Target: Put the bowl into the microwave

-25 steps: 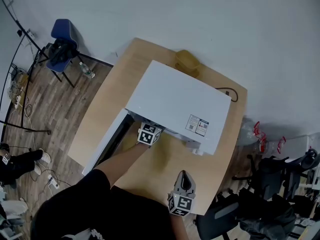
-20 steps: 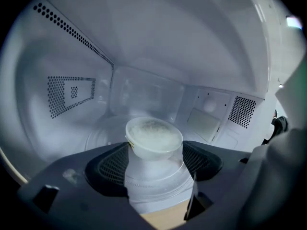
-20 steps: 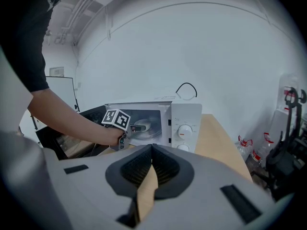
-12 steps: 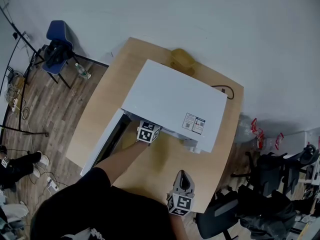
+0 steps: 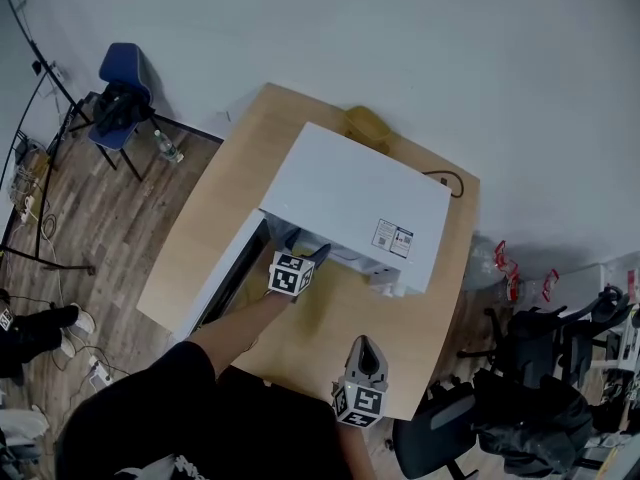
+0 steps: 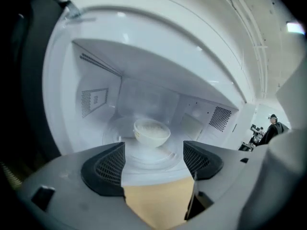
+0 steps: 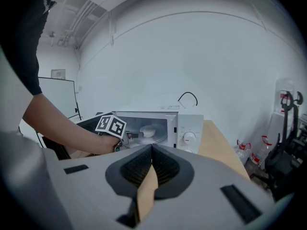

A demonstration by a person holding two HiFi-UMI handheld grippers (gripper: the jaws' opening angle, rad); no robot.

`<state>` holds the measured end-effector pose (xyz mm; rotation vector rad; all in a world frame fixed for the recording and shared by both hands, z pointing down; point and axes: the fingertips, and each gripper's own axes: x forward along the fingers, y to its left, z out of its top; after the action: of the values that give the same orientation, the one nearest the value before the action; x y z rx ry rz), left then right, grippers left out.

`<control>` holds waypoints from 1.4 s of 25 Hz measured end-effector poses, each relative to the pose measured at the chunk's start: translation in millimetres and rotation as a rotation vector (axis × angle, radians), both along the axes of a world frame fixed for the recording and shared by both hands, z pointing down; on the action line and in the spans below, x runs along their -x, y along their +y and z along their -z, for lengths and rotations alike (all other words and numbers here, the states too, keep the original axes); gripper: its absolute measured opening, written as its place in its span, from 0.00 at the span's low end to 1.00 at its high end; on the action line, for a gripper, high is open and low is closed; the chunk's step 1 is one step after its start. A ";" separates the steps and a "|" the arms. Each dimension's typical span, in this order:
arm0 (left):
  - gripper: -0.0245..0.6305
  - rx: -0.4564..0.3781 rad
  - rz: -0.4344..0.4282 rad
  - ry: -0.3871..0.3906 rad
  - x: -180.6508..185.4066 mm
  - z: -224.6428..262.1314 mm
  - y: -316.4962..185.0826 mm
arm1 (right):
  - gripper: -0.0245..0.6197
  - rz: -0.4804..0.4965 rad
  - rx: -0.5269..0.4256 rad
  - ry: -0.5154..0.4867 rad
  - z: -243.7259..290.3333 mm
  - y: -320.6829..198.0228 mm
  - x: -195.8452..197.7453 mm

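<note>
Bowl (image 6: 151, 132): sat inside the microwave (image 5: 360, 203), on its turntable (image 6: 120, 134), dead ahead of my left gripper (image 6: 153, 150), the nearer one, at the microwave's mouth, jaws wide apart, empty. My right gripper (image 7: 151, 169): farther out before the microwave, jaws closed on nothing

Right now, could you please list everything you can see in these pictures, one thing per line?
microwave: one, white, on the table, door open.
bowl: one, white, inside the microwave.
table: one, light wood, under the microwave.
cable: one, black, on the table behind the microwave.
chair: one, blue, far left, beyond the table.
left claw: one, grey, open and empty, in front of the microwave's opening.
right claw: one, grey, shut, holding nothing, at the table's near edge.
</note>
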<state>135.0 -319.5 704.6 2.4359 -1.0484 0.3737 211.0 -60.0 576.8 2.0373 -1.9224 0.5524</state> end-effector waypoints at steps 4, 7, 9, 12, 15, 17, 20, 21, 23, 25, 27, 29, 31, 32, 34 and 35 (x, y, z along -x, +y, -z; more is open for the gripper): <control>0.58 0.022 0.040 0.065 24.9 23.4 42.3 | 0.13 -0.004 -0.042 -0.003 12.8 10.5 20.0; 0.58 0.007 0.036 0.082 45.9 41.3 80.8 | 0.13 -0.004 -0.073 0.004 22.8 25.5 38.9; 0.58 0.005 0.022 0.112 59.2 54.6 108.2 | 0.13 -0.013 -0.080 0.011 26.3 41.2 49.7; 0.58 0.028 -0.016 0.124 78.8 71.8 150.1 | 0.13 -0.028 -0.079 0.016 29.9 68.4 65.5; 0.58 0.059 -0.065 0.098 98.7 86.2 196.2 | 0.13 -0.050 -0.085 0.022 38.4 96.5 80.0; 0.58 0.065 -0.090 0.103 112.7 101.5 226.8 | 0.13 -0.078 -0.099 0.026 46.4 113.8 87.5; 0.58 0.031 -0.099 0.173 129.9 137.6 265.9 | 0.13 -0.096 -0.132 0.043 63.1 131.6 96.8; 0.58 0.016 -0.103 0.197 134.0 149.2 278.4 | 0.13 -0.087 -0.140 0.054 68.7 135.3 100.7; 0.58 -0.008 -0.117 0.240 140.7 170.2 300.9 | 0.13 -0.061 -0.164 0.073 82.4 140.0 109.7; 0.58 -0.036 -0.133 0.279 144.8 188.5 318.4 | 0.13 -0.038 -0.214 0.072 101.9 143.5 118.8; 0.58 -0.071 -0.154 0.298 145.4 201.5 334.4 | 0.13 -0.014 -0.249 0.062 117.2 150.8 127.4; 0.57 -0.101 -0.176 0.305 143.6 211.7 350.3 | 0.13 0.004 -0.253 0.054 122.0 161.4 132.3; 0.50 -0.131 -0.182 0.312 142.9 223.3 366.6 | 0.13 0.023 -0.250 0.076 123.1 174.8 134.4; 0.38 -0.146 -0.179 0.310 143.6 228.4 375.1 | 0.13 0.036 -0.252 0.096 123.9 182.4 136.1; 0.22 -0.165 -0.164 0.291 144.7 234.3 392.9 | 0.13 0.065 -0.267 0.108 126.2 198.0 139.9; 0.17 -0.167 -0.154 0.278 144.5 235.1 402.2 | 0.13 0.078 -0.276 0.098 126.5 206.0 140.9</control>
<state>-9.6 82.7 469.5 2.6297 -0.8039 -0.0089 70.2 146.0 450.3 2.0930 -2.1051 0.1722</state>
